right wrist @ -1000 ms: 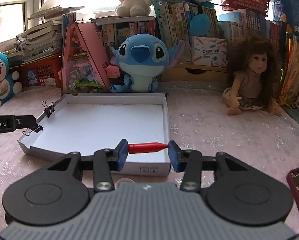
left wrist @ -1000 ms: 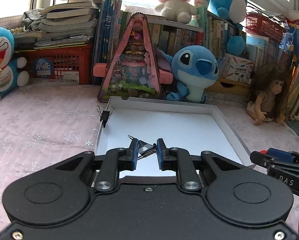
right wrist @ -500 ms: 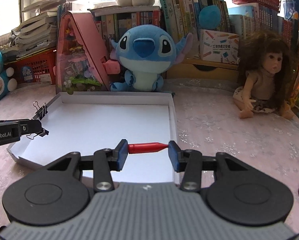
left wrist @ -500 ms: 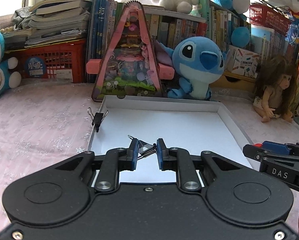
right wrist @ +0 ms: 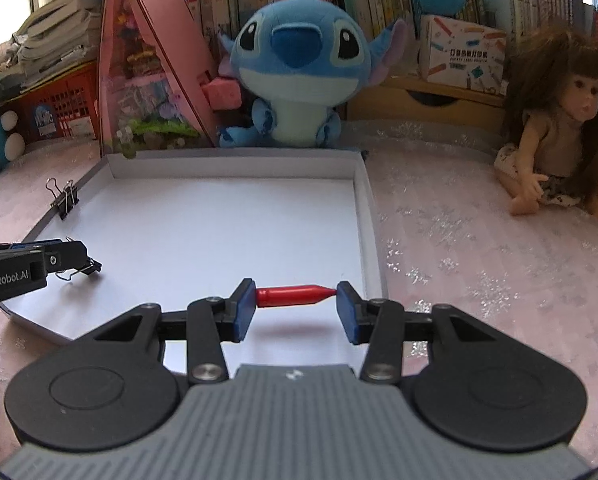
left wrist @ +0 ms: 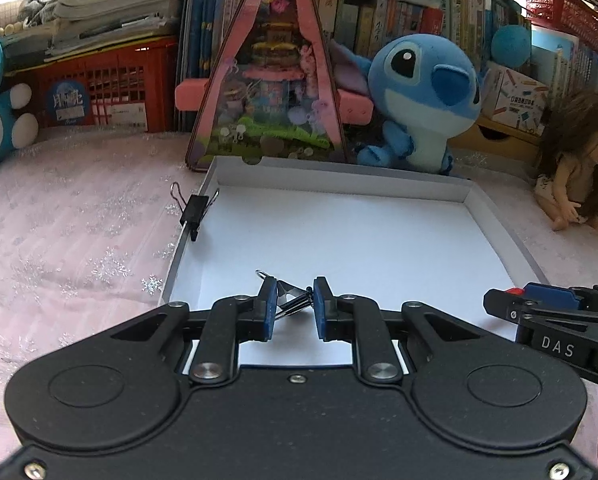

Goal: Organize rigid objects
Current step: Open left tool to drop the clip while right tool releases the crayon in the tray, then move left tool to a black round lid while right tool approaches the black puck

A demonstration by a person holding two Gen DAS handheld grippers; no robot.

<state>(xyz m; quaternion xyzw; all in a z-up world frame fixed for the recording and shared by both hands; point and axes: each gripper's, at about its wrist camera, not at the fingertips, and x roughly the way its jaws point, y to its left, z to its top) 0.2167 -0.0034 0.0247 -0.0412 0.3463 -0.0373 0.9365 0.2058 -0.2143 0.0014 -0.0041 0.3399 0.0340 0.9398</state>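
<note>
- I've got both claws over the white tray (right wrist: 369, 216) on the desk, so whatever I let go of should land inside it.
- Left claw (left wrist: 293, 304) is clenched on a binder clip (left wrist: 289, 300) above the tray's near-left corner.
- Right claw (right wrist: 295, 300) pinches a red pen cap (right wrist: 293, 295) end to end, near the right wall.
- A second clip (left wrist: 195, 210) sits clamped on the left rim.

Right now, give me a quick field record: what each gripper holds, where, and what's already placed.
left gripper: shut on binder clip, over the tray's near left part
right gripper: shut on red pen cap, held end to end, over the tray's near right part
white tray: floor bare
clipped binder clip: on the tray's left wall
</note>
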